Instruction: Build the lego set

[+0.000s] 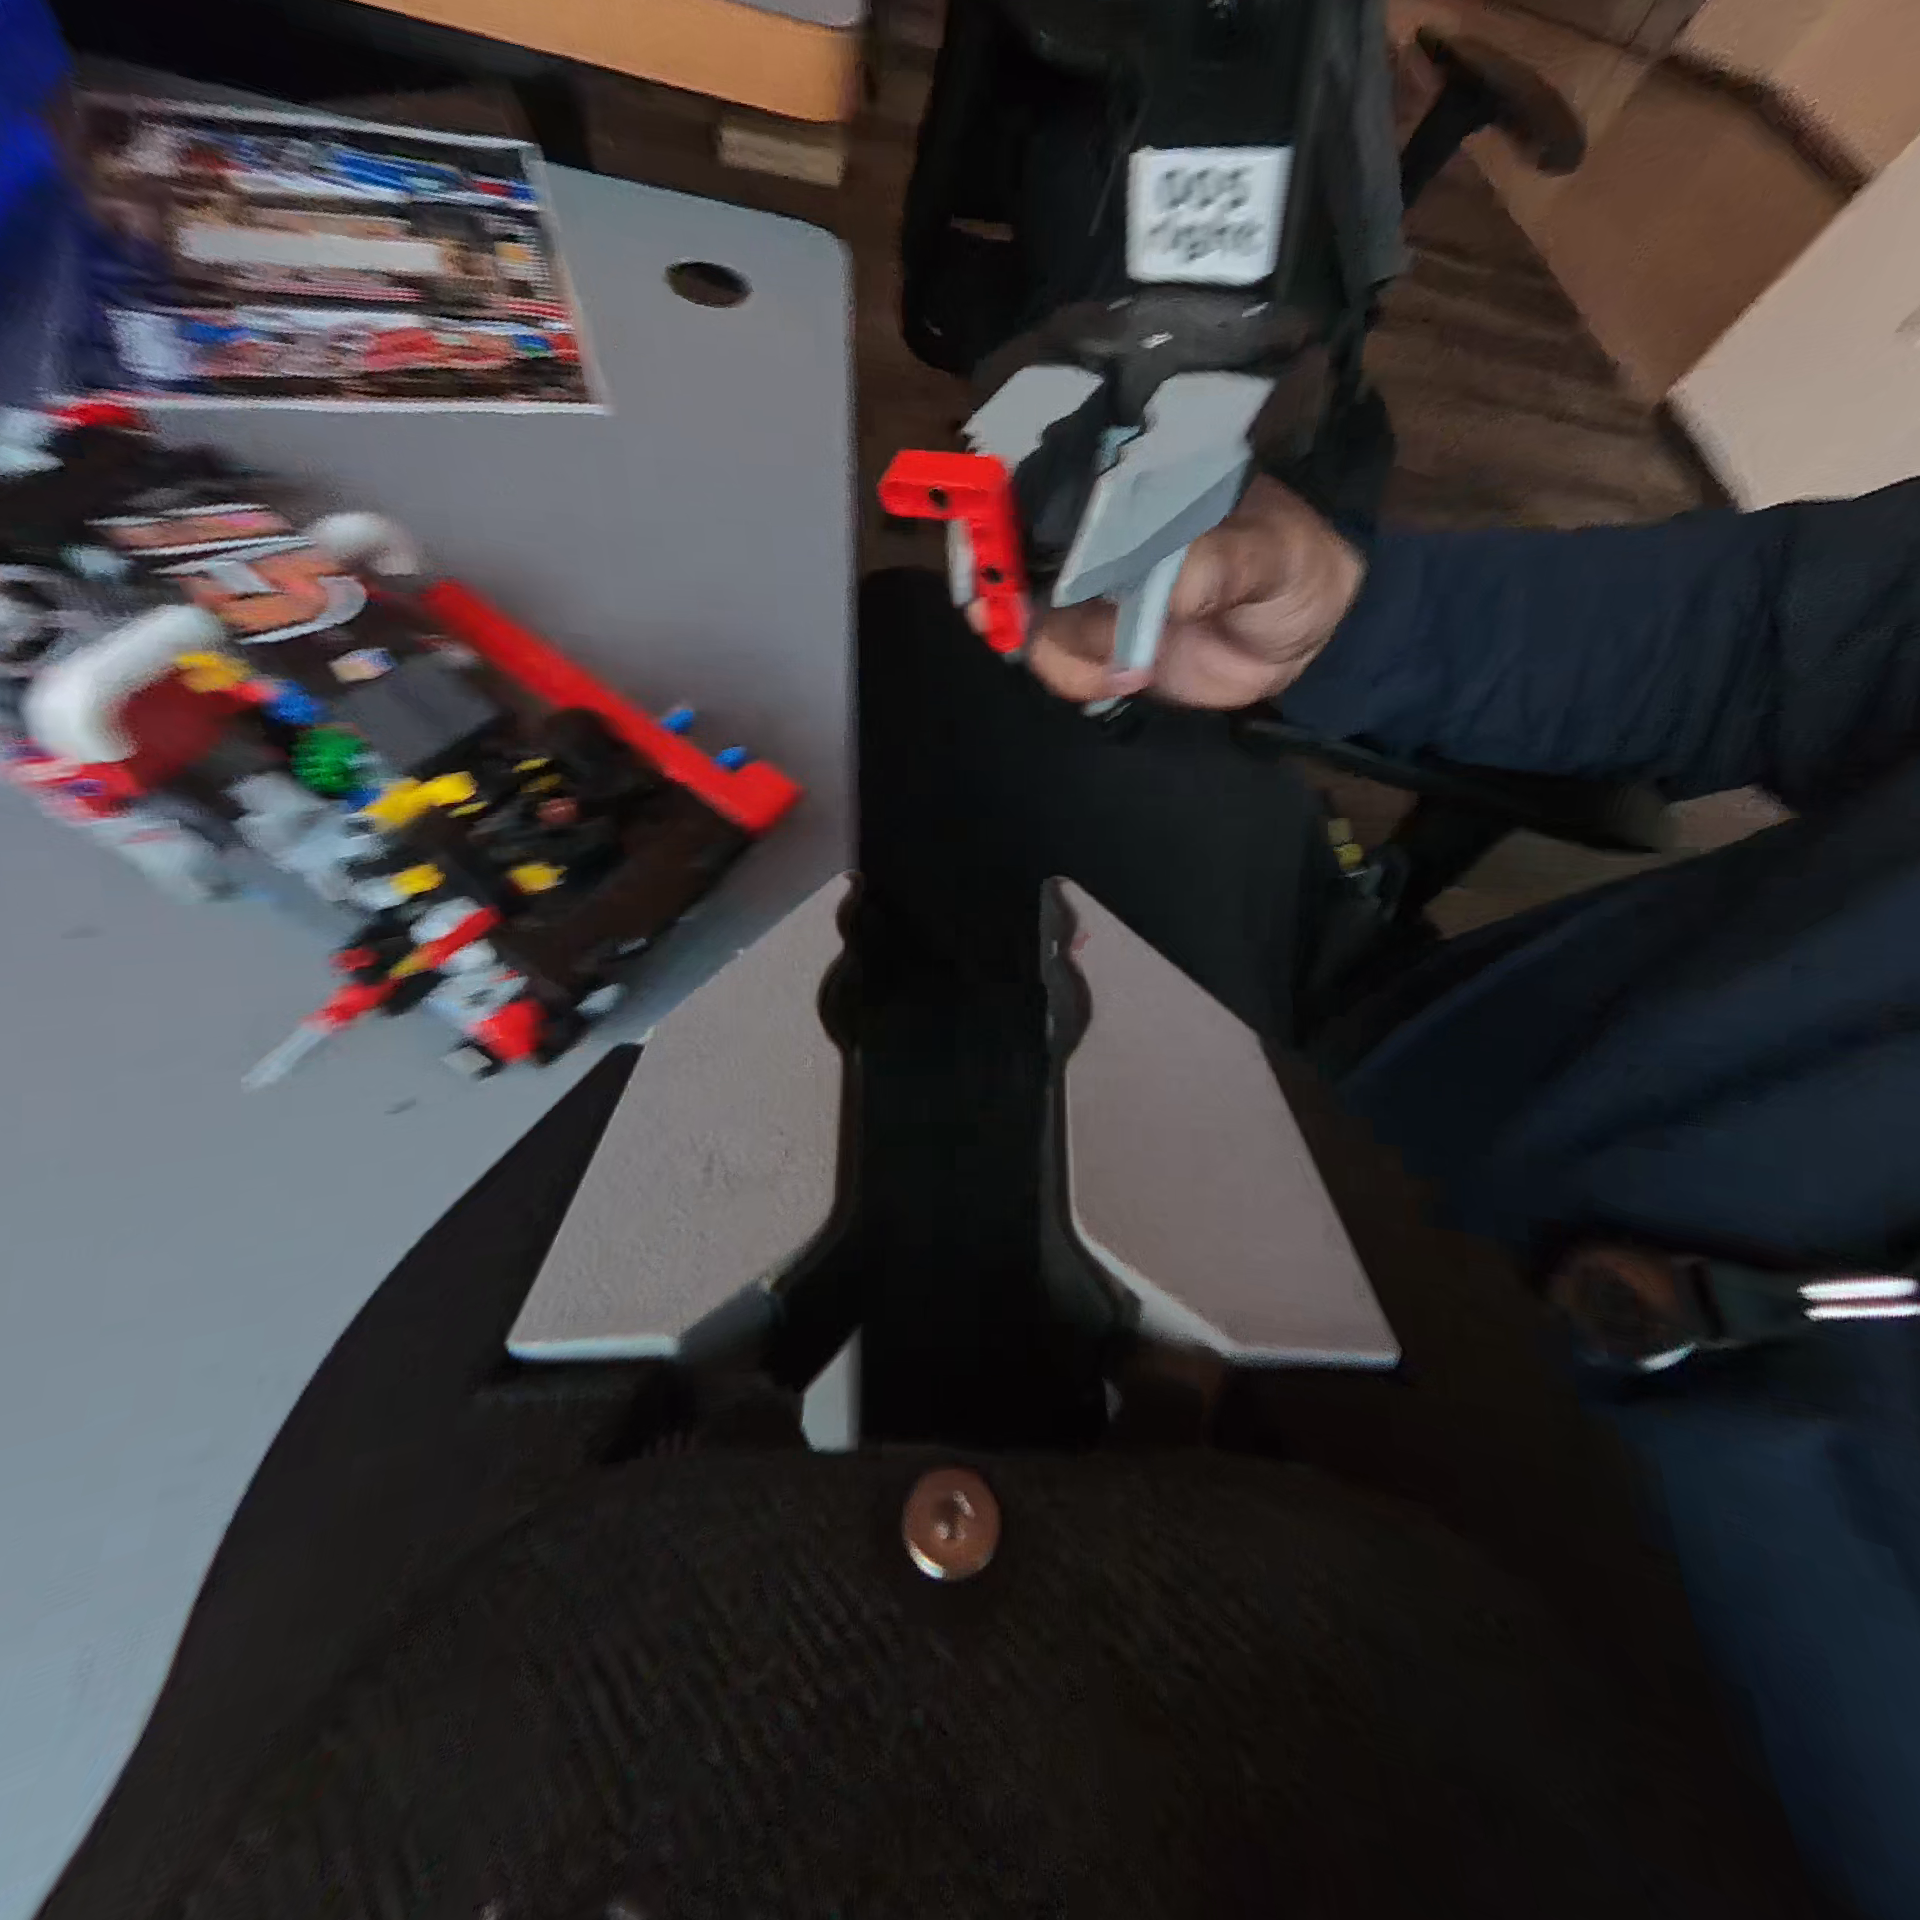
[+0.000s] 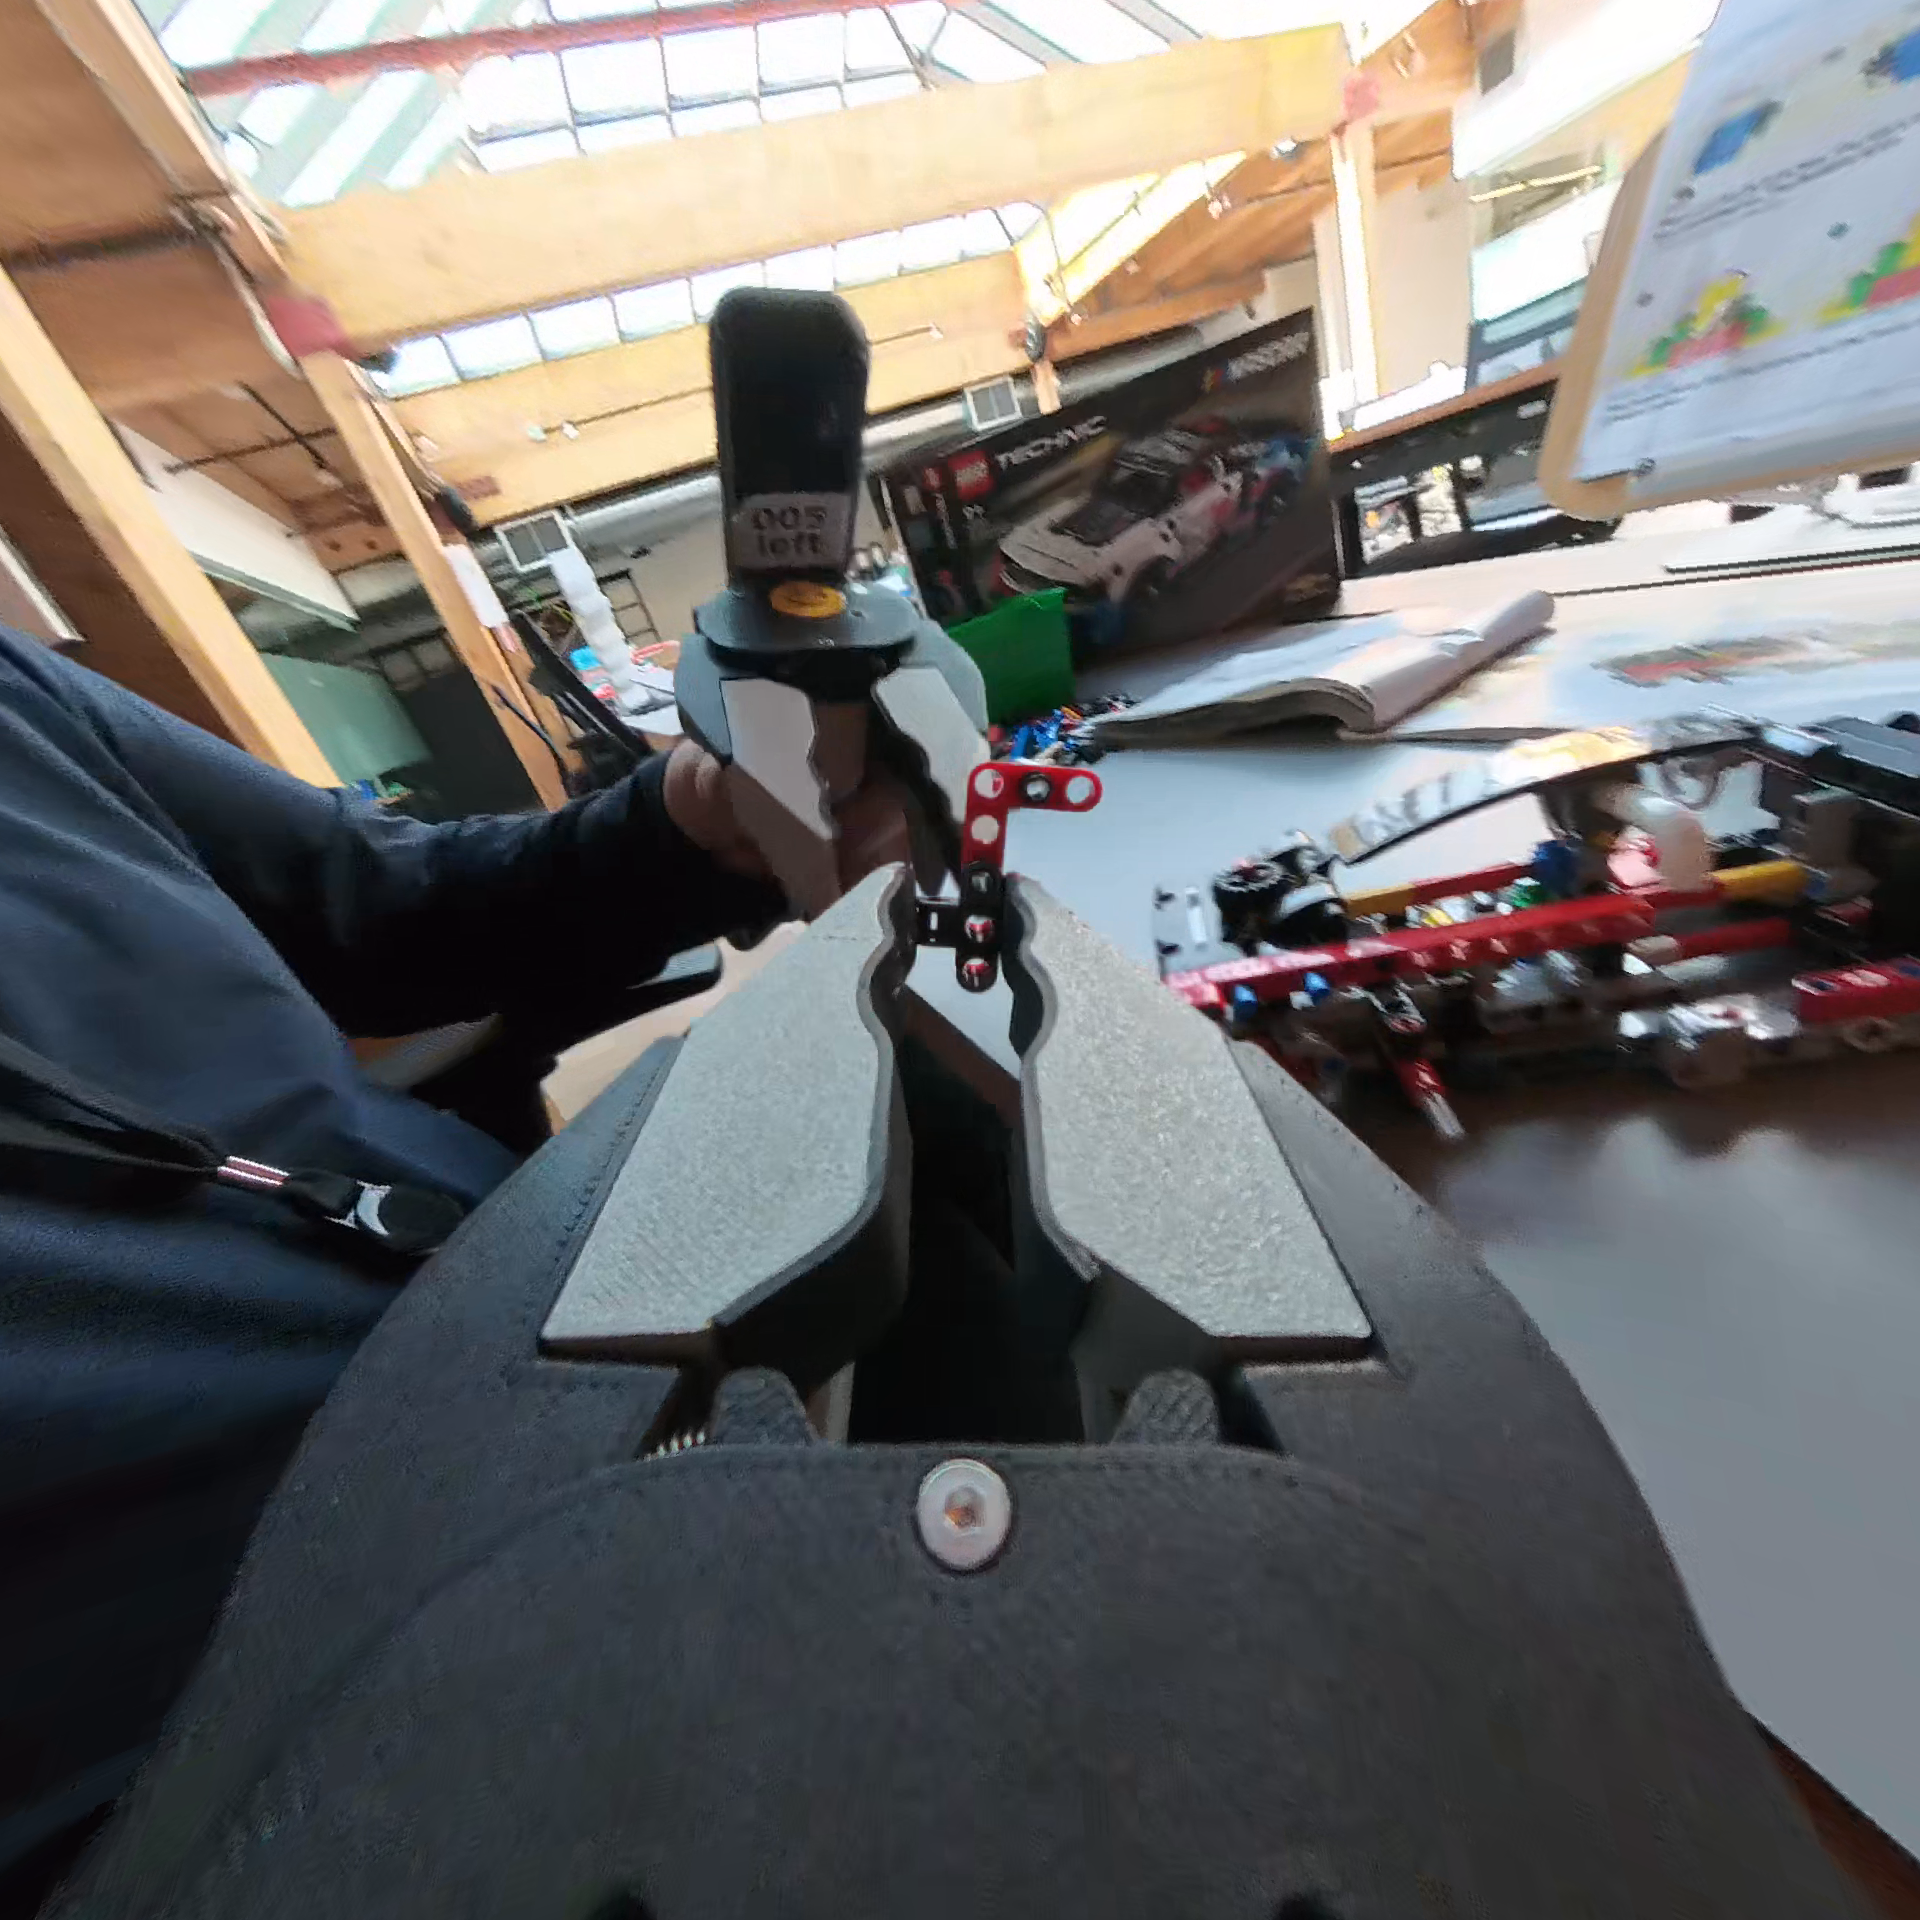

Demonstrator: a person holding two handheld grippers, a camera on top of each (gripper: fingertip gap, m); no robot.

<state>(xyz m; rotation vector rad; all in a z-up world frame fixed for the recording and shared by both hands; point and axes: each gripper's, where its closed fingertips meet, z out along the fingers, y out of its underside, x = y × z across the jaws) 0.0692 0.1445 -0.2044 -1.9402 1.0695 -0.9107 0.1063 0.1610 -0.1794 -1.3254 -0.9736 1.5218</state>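
Angled beam, centre of the right wrist view: red, with a black connector at its lower end. Gripper fingers, lower centre: grey faces, black edges. Gripper housing, bottom: black. Sleeve, left: dark navy. Table, lower right: light grey. Model, right: red rails, black, white, blue and yellow parts. Bin, upper centre: green. Box, upper centre: black with a white car printed on it.

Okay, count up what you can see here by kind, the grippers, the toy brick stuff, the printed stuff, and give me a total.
Grippers: 2, left gripper and right gripper
Toy brick items: 2, red L-shaped beam in the right gripper, half-built model on the table
Printed items: 3, open booklet, set box, instruction sheet
Total: 7
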